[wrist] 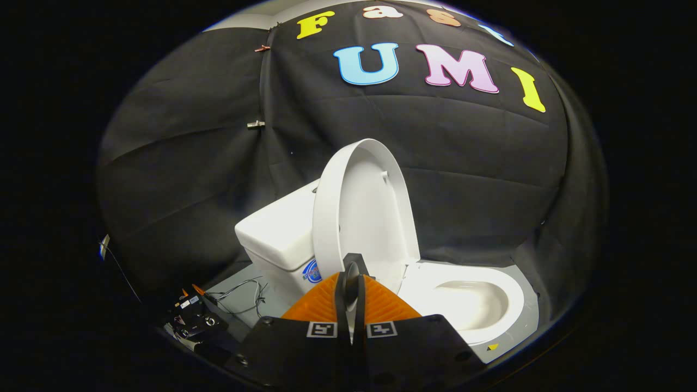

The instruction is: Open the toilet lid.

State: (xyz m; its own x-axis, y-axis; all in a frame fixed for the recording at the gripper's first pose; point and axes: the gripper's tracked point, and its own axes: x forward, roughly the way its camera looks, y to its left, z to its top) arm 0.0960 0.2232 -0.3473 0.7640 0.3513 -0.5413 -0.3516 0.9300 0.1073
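- Cables [239, 296] and small dark hardware [193, 322] are seen on the grey floor [228, 286], left of the toilet and well apart from the tool.
- Tank [280, 234] is seen behind and left of the raised lid, with a round blue sticker [311, 271] on its front.
- Toilet lid [362, 209] is seen stood up near vertical, its inner face turned toward the bowl, leaning back by the tank; the opening looks done or nearly done.
- Tool [351, 296] is seen with its fingers drawn narrow, close together with only a slim gap between them; nothing is held. The tips lie just before the lower edge of the lid; contact cannot be told.
- Bowl [471, 302] is seen uncovered, right of the lid and beyond the tool, with the seat rim [512, 288] lying flat around it.
- Step judged: final part of the lift, or release after it.
- Next move judged: the lid is to be checked for resting stable against the tank, then the tool backed straight away without dragging the lid edge forward.
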